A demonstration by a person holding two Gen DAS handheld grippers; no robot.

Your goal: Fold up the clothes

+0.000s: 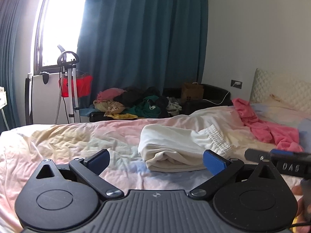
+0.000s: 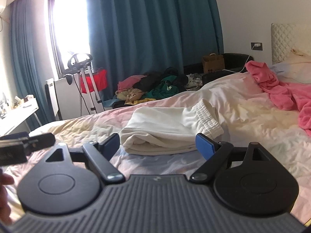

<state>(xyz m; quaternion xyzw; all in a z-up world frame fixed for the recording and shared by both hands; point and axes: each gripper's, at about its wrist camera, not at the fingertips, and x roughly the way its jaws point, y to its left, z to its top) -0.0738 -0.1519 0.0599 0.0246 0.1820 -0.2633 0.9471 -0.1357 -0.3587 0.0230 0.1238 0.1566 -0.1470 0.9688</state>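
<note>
A: A bedroom, teal curtain [image 1: 143,44] behind, and a rumpled pastel bedspread [image 1: 64,141] for a work surface. Where's the garment?

B: The white trousers [image 1: 175,147] lie folded on the bedspread, elastic waistband [image 1: 217,137] turned toward the headboard [image 1: 281,89], thick rolled edge toward us.

A: And the tongs?

B: The left gripper [image 1: 156,160] is spread wide, empty, just short of the trousers' near edge. The right gripper [image 2: 157,144] is likewise spread, nothing pinched, fingers either side of that same edge.

A: So what's the step?

B: I'd judge a last fold or a tidy-up. The bundle looks loose where the layers curl.

A: How to do it well?

B: Take all the layers at the near edge, one gripper toward each corner, and bite deep enough that the bottom layer comes along. Lift together, carry level toward the waistband, then lay it down.

A: Risks?

B: Catching the bedspread with the cloth. The pink towel [image 1: 268,128] beyond the trousers, nearer the headboard, is well apart.
</note>
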